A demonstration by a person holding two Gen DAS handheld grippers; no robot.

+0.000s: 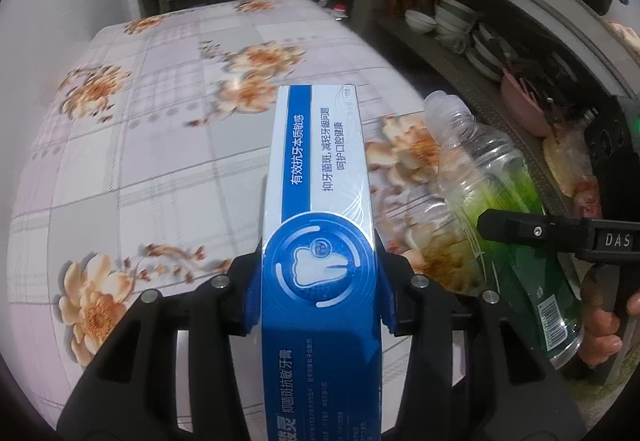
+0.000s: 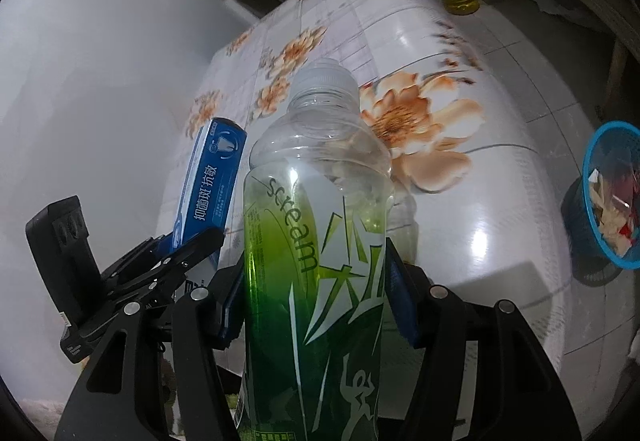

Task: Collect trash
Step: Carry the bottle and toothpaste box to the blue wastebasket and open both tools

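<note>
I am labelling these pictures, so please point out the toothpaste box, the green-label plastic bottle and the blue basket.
toothpaste box (image 1: 320, 201), left wrist view, on its white and blue top face.
plastic bottle (image 2: 316, 241), right wrist view, on its green label.
blue basket (image 2: 588, 177), right wrist view, on its near rim.

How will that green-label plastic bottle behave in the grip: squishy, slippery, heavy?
The bottle looks empty, so probably light. Its thin clear wall may dent under the right hand-held gripper. The glossy label could slip, and if set down sideways it would likely roll.
</note>
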